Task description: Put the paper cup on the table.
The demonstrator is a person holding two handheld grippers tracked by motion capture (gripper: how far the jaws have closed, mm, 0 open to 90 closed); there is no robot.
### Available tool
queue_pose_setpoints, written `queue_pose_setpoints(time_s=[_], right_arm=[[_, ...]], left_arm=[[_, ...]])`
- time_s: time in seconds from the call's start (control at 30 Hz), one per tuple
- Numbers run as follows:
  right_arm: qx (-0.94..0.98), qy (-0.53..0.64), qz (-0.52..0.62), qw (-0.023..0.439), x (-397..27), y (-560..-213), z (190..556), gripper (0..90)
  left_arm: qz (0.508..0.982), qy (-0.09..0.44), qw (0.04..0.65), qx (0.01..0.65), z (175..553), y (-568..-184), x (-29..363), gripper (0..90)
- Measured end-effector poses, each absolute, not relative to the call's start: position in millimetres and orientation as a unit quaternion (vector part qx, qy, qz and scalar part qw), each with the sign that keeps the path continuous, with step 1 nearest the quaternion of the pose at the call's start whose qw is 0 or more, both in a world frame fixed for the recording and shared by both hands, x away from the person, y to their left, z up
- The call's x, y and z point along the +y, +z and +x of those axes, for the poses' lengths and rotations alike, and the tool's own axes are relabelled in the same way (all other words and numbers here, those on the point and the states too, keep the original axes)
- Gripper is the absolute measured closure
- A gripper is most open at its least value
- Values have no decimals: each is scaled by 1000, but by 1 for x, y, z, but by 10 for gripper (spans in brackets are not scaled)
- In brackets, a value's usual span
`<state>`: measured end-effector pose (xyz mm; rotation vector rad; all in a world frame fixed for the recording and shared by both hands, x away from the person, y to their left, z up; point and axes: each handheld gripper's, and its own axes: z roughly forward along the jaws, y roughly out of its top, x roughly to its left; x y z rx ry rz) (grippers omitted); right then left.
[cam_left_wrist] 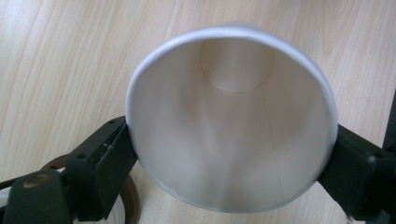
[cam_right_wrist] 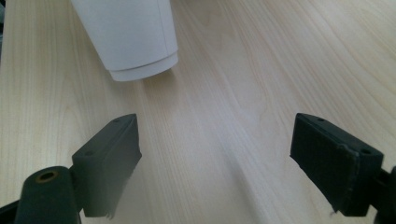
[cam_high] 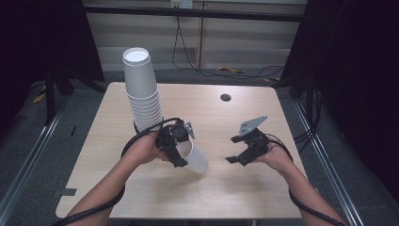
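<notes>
The left gripper view looks straight into the mouth of a white paper cup (cam_left_wrist: 232,126) — round rim, smooth pale wall, a small circular bottom at the far end — with a black jaw pressed against each side of the rim. From the high view that same cup (cam_high: 195,157) lies tilted over the table (cam_high: 117,188), mouth toward the left gripper (cam_high: 175,145) that grasps it, base pointing right and toward the person. The right gripper view sees the cup (cam_right_wrist: 128,37) from outside: a tapered wall with a stepped band near its base, beyond its own two jaws, which stand wide apart with nothing but bare wood between them. In the high view the right gripper (cam_high: 235,150) hangs near the cup, apart from it.

The table is pale wood-grain laminate with rounded corners and a dark round hole (cam_high: 226,97) near its far edge. A tall stack of white paper cups (cam_high: 142,92), upside down, rises behind the left hand (cam_high: 143,149). Grey floor, black cables (cam_high: 197,66) and dark curtains surround it.
</notes>
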<state>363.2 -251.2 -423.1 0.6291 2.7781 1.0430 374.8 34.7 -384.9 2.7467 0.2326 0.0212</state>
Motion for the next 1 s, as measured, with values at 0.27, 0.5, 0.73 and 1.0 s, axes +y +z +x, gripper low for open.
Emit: queue_pose_setpoints(time_s=[0.27, 0.5, 0.73, 1.0], right_arm=[[912, 344, 217, 51, -254, -428, 362, 152], [911, 346, 218, 51, -256, -428, 362, 150], [910, 350, 219, 48, -256, -428, 362, 148], [908, 353, 219, 45, -257, -429, 362, 148]], left_arm=[[983, 8, 166, 73, 373, -386, 31, 119], [985, 7, 157, 65, 372, -388, 29, 114], [987, 22, 155, 49, 371, -390, 28, 89], [984, 30, 169, 39, 372, -389, 26, 70]])
